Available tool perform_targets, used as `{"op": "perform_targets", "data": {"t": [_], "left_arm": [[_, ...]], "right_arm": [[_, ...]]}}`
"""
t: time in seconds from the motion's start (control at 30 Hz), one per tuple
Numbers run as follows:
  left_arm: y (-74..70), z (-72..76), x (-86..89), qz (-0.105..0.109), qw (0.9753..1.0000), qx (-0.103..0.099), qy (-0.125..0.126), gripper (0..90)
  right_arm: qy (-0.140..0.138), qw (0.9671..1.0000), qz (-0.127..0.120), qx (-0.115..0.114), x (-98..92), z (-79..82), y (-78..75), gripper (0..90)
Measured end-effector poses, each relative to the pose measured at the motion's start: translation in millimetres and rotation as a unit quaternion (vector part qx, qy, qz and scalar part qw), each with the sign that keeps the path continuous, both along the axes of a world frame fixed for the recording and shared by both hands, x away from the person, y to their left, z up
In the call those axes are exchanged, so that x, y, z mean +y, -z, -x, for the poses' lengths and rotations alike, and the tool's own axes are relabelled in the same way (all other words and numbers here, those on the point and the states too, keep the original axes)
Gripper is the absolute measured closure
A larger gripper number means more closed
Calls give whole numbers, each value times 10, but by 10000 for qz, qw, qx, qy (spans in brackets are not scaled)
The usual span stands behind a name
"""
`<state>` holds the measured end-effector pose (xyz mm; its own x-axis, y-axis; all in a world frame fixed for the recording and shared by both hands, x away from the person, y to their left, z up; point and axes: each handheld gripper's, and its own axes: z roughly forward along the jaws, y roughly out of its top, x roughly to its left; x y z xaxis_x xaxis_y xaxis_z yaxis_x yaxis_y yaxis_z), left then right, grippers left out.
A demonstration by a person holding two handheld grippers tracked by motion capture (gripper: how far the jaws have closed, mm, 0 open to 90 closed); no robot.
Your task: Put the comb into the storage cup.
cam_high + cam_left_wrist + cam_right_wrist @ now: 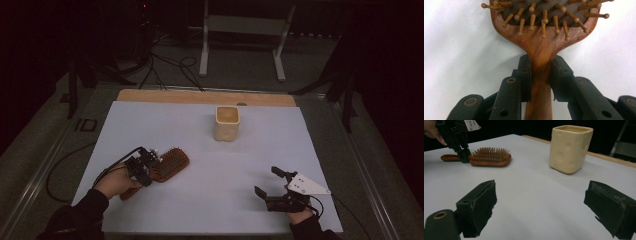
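A wooden hairbrush (167,163), lying bristles-up at the table's (210,200) left, was gripped at its neck by the left tool (148,167); a cream cup (227,123) stood beyond, while the right tool (265,182) was held spread open.

The high view looks down; both low gripper views share the hairbrush (541,32), the left close.

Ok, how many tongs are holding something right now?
1. The left tongs are shut on the hairbrush at the neck of its handle, near the table's left front. The right tongs hang open over bare table at the right front. The cup stands untouched.
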<state>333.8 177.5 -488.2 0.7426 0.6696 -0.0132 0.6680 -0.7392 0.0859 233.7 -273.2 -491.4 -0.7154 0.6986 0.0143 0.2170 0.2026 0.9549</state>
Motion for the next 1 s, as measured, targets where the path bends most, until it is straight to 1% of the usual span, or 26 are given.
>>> {"op": "perform_targets", "data": {"t": [0.07, 0.2, 0.3, 0.37, 0.43, 0.47, 0.5, 0.53, 0.57, 0.6, 0.63, 0.67, 0.7, 0.73, 0.77, 0.8, 0.83, 0.87, 0.97, 1.0], "left_arm": [[-2, 2, 11, 30, 10000, -32, -23, 731], [-8, 8, 66, 243, 9995, -70, -163, 733], [-6, 33, 96, 397, 9988, -180, -236, 734], [-10, 56, 98, 418, 9983, -317, -244, 735], [-7, 77, 92, 444, 9978, -405, -266, 735], [-7, 80, 93, 454, 9978, -401, -265, 735], [-8, 88, 92, 464, 9975, -467, -243, 735], [-10, 91, 93, 511, 9972, -469, -284, 735], [-12, 100, 91, 499, 9972, -499, -244, 735], [-13, 109, 90, 537, 9968, -537, -265, 735], [-13, 114, 92, 585, 9965, -530, -268, 735], [-15, 126, 89, 606, 9961, -584, -252, 735], [-18, 133, 88, 627, 9957, -628, -282, 735], [-22, 139, 90, 701, 9950, -642, -304, 735], [-32, 145, 95, 737, 9945, -685, -277, 735], [-42, 151, 94, 781, 9939, -713, -312, 735], [-56, 157, 96, 817, 9930, -792, -315, 735], [-74, 160, 100, 858, 9924, -823, -326, 735], [-136, 177, 110, 1008, 9894, -988, -343, 735], [-157, 185, 111, 1065, 9881, -1052, -361, 735]], "right_arm": [[7, 10000, -11, 4, -1, -6, 1, 94], [26, 10000, -7, -4, -11, -8, -2, 95], [36, 10000, -25, 1, -19, -13, 0, 95], [36, 10000, -23, -1, -20, -13, 1, 95], [35, 10000, -35, 20, -21, -15, 3, 95], [37, 10000, -28, 5, -19, -15, 2, 95], [39, 10000, -22, -2, -19, -12, 0, 95], [36, 10000, -14, -8, -19, -13, 1, 95], [36, 10000, -19, 0, -19, -14, 2, 95], [38, 10000, -30, 10, -19, -15, 3, 95], [37, 10000, -23, 5, -20, -14, 2, 95], [46, 10000, -15, -8, -21, -12, -1, 95], [47, 10000, -17, -10, -21, -11, -1, 95], [41, 10000, -15, -4, -22, -14, 1, 95], [39, 10000, -30, 14, -21, -15, 4, 95], [40, 10000, -26, 28, -20, -14, 4, 95], [42, 10000, -12, 4, -19, -13, 2, 95], [39, 10000, -3, -17, -19, -11, 1, 95], [39, 10000, -26, 19, -19, -14, 3, 95], [44, 10000, -19, 15, -19, -13, 2, 95]]}}
